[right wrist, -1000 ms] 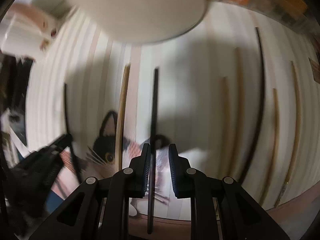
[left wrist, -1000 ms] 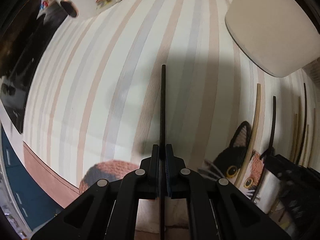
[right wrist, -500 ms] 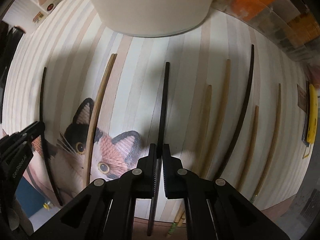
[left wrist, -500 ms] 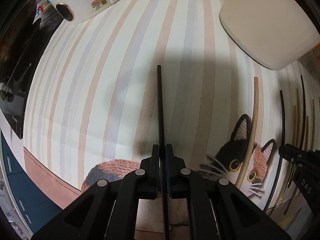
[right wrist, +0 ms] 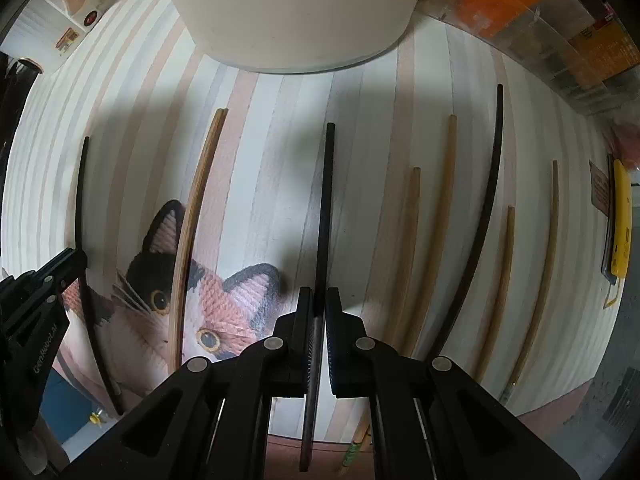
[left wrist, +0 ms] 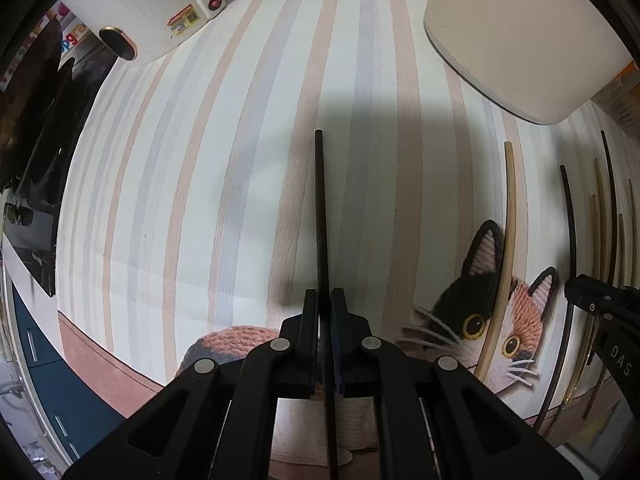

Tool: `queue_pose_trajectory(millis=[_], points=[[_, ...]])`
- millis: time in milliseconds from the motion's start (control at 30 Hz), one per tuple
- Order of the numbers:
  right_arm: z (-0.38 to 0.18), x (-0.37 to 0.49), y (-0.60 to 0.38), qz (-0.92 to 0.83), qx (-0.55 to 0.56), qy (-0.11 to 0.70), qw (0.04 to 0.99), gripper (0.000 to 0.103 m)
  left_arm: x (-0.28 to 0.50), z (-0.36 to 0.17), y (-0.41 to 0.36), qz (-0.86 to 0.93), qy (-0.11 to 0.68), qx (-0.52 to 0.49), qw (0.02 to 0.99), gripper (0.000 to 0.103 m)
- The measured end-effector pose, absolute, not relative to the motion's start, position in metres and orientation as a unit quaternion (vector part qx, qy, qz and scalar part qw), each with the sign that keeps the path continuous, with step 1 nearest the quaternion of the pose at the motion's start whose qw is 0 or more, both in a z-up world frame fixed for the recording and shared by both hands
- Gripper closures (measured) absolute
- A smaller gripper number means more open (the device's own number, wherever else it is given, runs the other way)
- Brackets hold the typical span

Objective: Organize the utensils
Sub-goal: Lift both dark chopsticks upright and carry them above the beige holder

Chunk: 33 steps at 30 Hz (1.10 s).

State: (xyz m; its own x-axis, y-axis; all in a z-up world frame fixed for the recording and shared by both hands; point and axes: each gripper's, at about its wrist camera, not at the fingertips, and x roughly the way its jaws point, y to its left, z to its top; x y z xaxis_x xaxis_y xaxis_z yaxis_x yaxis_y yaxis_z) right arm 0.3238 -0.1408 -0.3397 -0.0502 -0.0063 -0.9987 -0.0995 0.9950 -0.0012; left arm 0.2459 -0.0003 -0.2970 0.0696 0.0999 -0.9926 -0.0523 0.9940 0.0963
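Since the earlier frame the right tool (right wrist: 316,300) has closed onto a black chopstick (right wrist: 326,216) right of the cat print (right wrist: 208,292). Left of it, the left tool (left wrist: 325,304) grips another black chopstick (left wrist: 320,216). The pick-up step looks done; next, both likely lift toward the cream holder (right wrist: 296,12) beyond the cat.

In the left wrist view, bare striped mat (left wrist: 240,200) lies open centre and left. The cream pot (left wrist: 532,40) blocks the upper right. In the right wrist view, loose chopsticks (right wrist: 436,232) crowd the right half, narrow lanes between them.
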Motion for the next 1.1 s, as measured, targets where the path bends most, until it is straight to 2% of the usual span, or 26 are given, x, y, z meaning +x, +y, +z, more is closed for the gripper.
queue_pose_trajectory(millis=[267, 433, 1100], points=[[-0.341, 0.323, -0.146, 0.032, -0.027, 0.719, 0.694, 0.097, 0.255, -0.297, -0.002, 0.059, 0.676, 0.021, 0.734, 0.099], [-0.335, 0.319, -0.177, 0.024, 0.054, 0.707, 0.705, 0.097, 0.250, -0.287, 0.001, 0.070, 0.664, 0.017, 0.744, 0.100], [-0.219, 0.316, -0.220, 0.027, 0.094, 0.571, 0.815, 0.098, 0.249, -0.165, 0.018, 0.082, 0.527, -0.016, 0.845, 0.100]])
